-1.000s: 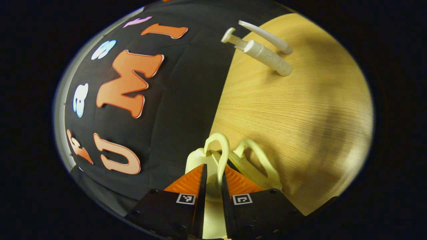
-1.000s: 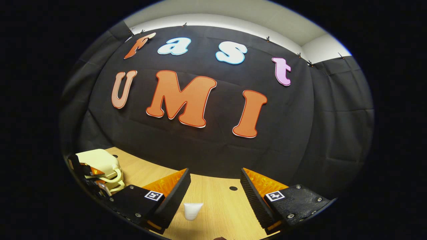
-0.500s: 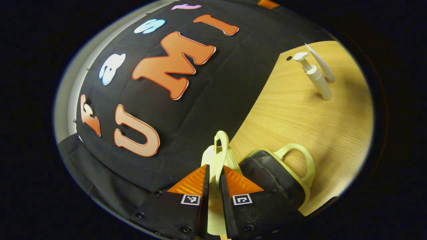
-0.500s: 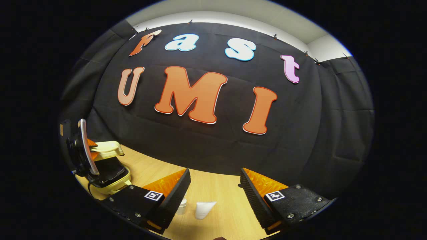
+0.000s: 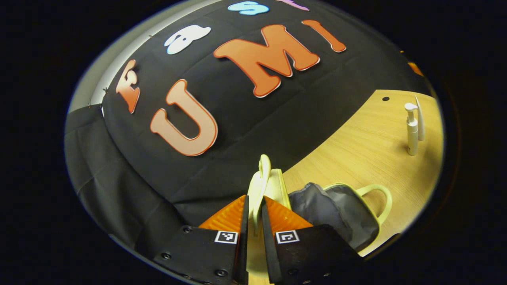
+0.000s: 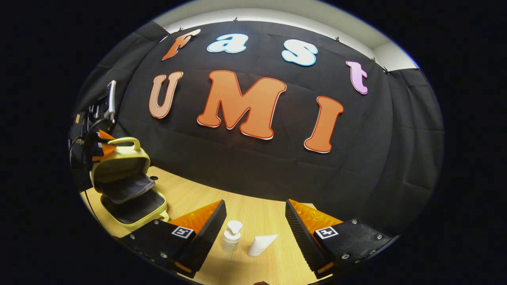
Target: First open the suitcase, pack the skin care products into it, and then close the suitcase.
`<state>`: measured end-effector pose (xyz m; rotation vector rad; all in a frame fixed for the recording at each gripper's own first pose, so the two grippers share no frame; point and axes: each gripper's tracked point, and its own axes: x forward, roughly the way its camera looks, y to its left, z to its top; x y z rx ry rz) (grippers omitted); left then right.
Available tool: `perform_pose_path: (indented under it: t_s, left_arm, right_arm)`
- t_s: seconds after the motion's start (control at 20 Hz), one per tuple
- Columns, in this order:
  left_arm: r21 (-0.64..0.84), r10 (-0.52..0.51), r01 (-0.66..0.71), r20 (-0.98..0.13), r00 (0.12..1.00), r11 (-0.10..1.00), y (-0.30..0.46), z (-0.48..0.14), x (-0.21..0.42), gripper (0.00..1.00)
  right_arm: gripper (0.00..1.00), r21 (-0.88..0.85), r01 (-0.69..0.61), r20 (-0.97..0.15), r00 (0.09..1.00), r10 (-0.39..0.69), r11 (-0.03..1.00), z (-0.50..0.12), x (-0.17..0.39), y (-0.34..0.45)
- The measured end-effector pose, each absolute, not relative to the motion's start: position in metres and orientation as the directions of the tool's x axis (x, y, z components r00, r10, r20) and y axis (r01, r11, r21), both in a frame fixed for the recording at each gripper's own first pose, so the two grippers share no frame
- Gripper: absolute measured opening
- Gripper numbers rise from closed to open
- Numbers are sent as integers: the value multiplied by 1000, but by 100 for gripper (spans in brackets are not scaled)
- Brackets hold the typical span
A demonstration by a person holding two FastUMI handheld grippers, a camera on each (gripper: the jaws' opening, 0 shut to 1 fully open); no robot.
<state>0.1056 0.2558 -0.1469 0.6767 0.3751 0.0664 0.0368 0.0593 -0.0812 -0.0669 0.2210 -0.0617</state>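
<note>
A pale yellow suitcase [image 6: 119,166] stands open at the left of the right gripper view, its lid raised over the dark-lined lower half [image 6: 134,209]. My left gripper [image 5: 253,198] is shut on the lid's handle [image 5: 263,170]; it also appears at the left gripper [image 6: 101,144]. The lower half [image 5: 336,213] lies to the right of its fingers. A white pump bottle [image 6: 231,237] stands and a white tube [image 6: 261,244] lies on the table, between and beyond the fingers of my open right gripper [image 6: 255,215]. Farther off stand the pump bottle [image 5: 412,130] and tube [image 5: 419,122].
The wooden table [image 6: 190,198] runs up to the black cloth wall behind. A small dark hole [image 5: 385,98] sits in the tabletop near the bottle. Bare wood lies between the suitcase and the two products.
The left gripper has lifted the lid handle higher and the suitcase now gapes wide, its lining showing. The bottle and tube have come into fuller view between the right gripper's fingers.
</note>
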Motion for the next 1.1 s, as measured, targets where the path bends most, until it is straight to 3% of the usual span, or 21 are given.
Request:
perform_pose_path:
  t_s: [0.45,0.85,0.9,1.0,1.1]
  left_arm:
    - [640,346,-89,-289,892,763,414,-147,130,21]
    - [593,447,-147,-398,801,792,541,-226,128,22]
    - [604,476,-171,-389,789,778,563,-239,131,20]
    - [634,539,-160,-466,702,756,589,-287,118,5]
    - [557,511,-185,-514,688,810,595,-318,112,5]
  right_arm:
    - [96,-29,92,-279,956,-97,995,-97,41,91]
    - [96,-55,154,-325,932,-163,987,-108,44,108]
    - [96,-60,159,-329,929,-170,985,-109,44,109]
    - [96,-69,168,-341,922,-182,983,-111,44,113]
    - [96,-74,177,-353,916,-192,981,-113,44,115]
